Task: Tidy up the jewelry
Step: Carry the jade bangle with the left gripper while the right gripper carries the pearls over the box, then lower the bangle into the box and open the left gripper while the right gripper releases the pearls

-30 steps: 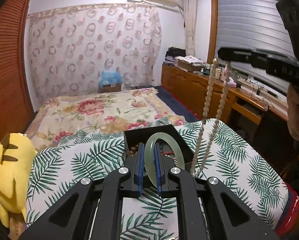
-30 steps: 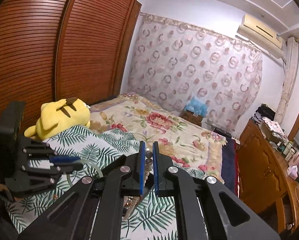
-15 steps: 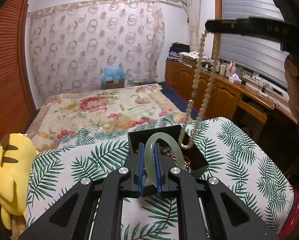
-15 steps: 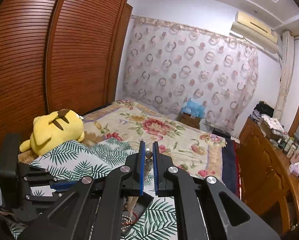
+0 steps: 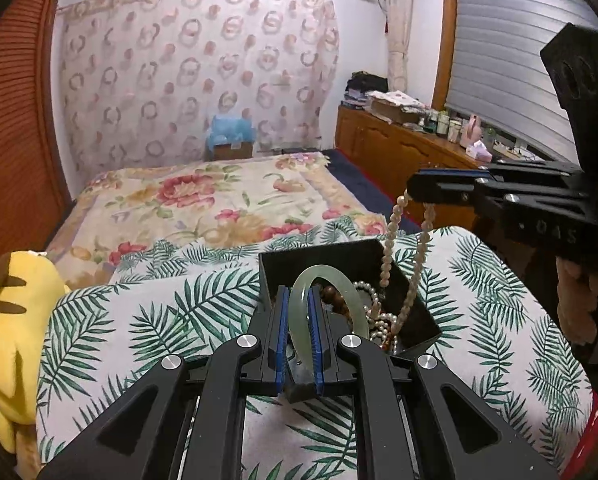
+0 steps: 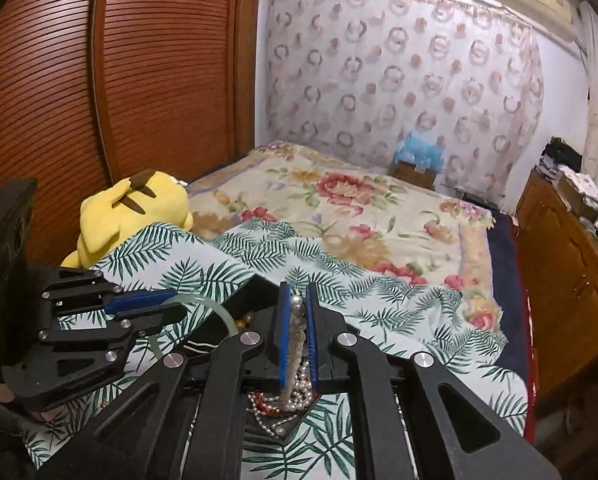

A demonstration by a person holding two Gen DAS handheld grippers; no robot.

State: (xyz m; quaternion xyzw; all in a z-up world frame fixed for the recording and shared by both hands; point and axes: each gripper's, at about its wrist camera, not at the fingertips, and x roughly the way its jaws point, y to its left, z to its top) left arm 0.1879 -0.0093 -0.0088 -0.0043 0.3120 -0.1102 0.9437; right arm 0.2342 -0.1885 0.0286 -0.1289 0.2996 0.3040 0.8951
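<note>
A black open jewelry box (image 5: 331, 255) sits on a palm-leaf cloth, holding beads and pearl strands. My left gripper (image 5: 299, 308) is shut on a pale green jade bangle (image 5: 326, 280), held upright just over the box's near edge. My right gripper (image 6: 297, 312) is shut on a pearl necklace (image 5: 391, 240); it also shows in the right wrist view (image 6: 297, 320). The necklace hangs from the right gripper (image 5: 415, 188) down into the box, its lower loop lying among the other strands. The left gripper (image 6: 171, 306) with the bangle (image 6: 223, 314) shows at the left of the right wrist view.
A yellow plush toy (image 5: 7, 320) lies at the cloth's left edge, against a wooden wardrobe (image 6: 99, 100). A floral bedspread (image 5: 203, 208) stretches behind. A wooden dresser (image 5: 411, 152) with clutter runs along the right wall.
My right gripper has come down and the pearl necklace has lowered from hanging high above the box into it. The left gripper keeps the bangle at the box.
</note>
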